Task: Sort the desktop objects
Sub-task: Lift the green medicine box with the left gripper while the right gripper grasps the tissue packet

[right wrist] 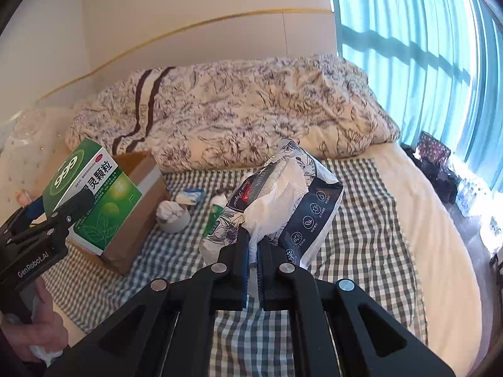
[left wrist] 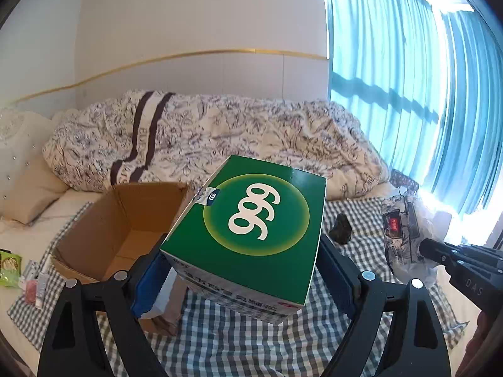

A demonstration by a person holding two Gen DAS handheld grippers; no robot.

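We are gripping the green 999 medicine box [left wrist: 248, 229] in our left gripper [left wrist: 242, 270], its 2 fingers spread wide and pressing on the box's opposite sides, and we are holding it in the air just beside the open cardboard box [left wrist: 125, 226], above the checked cloth [left wrist: 235, 345]. In the right wrist view, the same green box [right wrist: 94, 194] is sitting in front of the cardboard box [right wrist: 138, 220], with the left gripper [right wrist: 59, 207] clamping it. Our right gripper [right wrist: 253, 251] is closing almost fully on a pack of tissue paper [right wrist: 283, 198], pinching its wrapper and white tissue between the 2 blue-padded fingers, so the pack is standing tilted over the checked cloth [right wrist: 361, 220]. Beyond the pack, a small grey cup [right wrist: 174, 216] stuffed with white paper, a green tube [right wrist: 215, 216] and a blue-white packet [right wrist: 191, 196] are lying on the cloth near the cardboard box. A floral duvet [right wrist: 251, 110] is bunching up behind everything, against the headboard.
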